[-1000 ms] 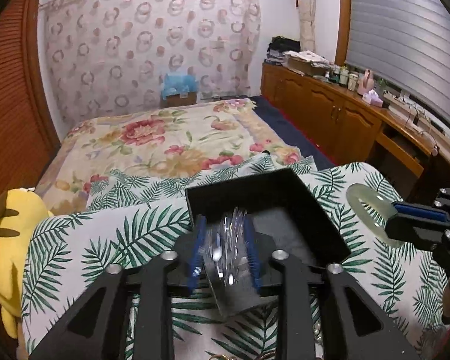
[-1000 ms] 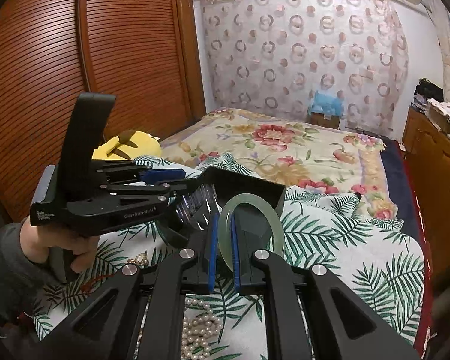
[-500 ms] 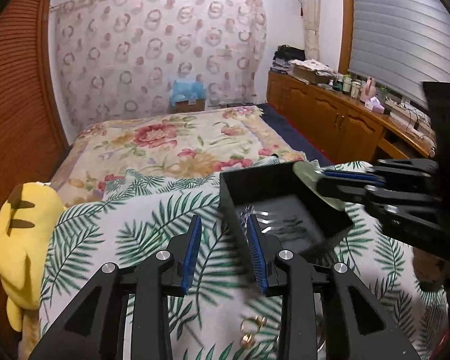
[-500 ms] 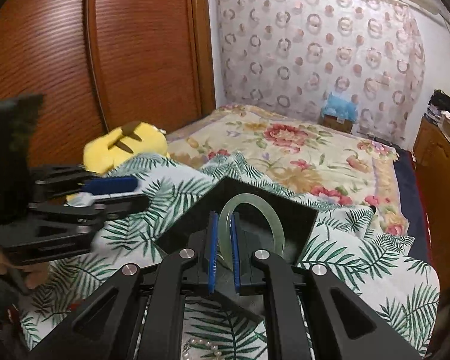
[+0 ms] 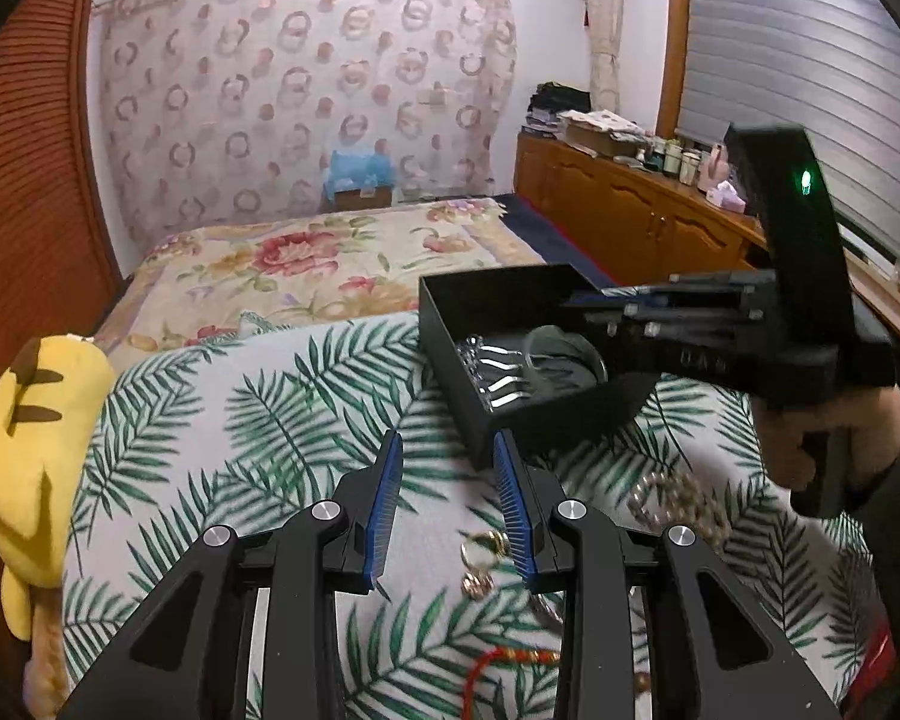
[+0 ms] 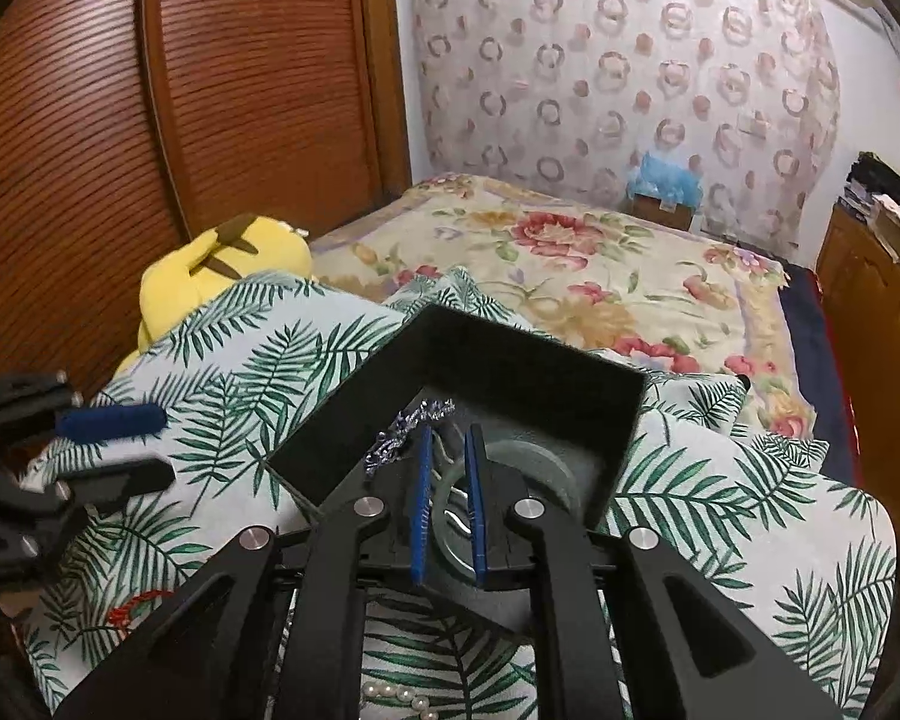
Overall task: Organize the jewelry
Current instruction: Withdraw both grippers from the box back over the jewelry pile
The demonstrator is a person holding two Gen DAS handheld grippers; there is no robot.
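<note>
A black open box (image 5: 498, 300) (image 6: 510, 360) sits on the palm-leaf cloth. In it lie a sparkly silver piece (image 5: 492, 372) (image 6: 414, 420) and a pale green jade bangle (image 5: 564, 354) (image 6: 528, 468). My right gripper (image 6: 450, 438) (image 5: 576, 303) reaches into the box from the right. Its jaws are opening, and the bangle's rim lies loose between them on the box floor. My left gripper (image 5: 447, 444) (image 6: 156, 447) is open and empty, low over the cloth just left of the box.
Gold rings (image 5: 483, 546), a beaded chain (image 5: 678, 504) and a red cord (image 5: 510, 660) lie on the cloth near me. Pearls (image 6: 402, 693) show under the right gripper. A yellow plush toy (image 5: 30, 420) sits at the left edge. The flowered bed lies beyond.
My left gripper let go of the sparkly piece in the box and drew back to the left. My right gripper carried the bangle down into the box, where it now lies tilted.
</note>
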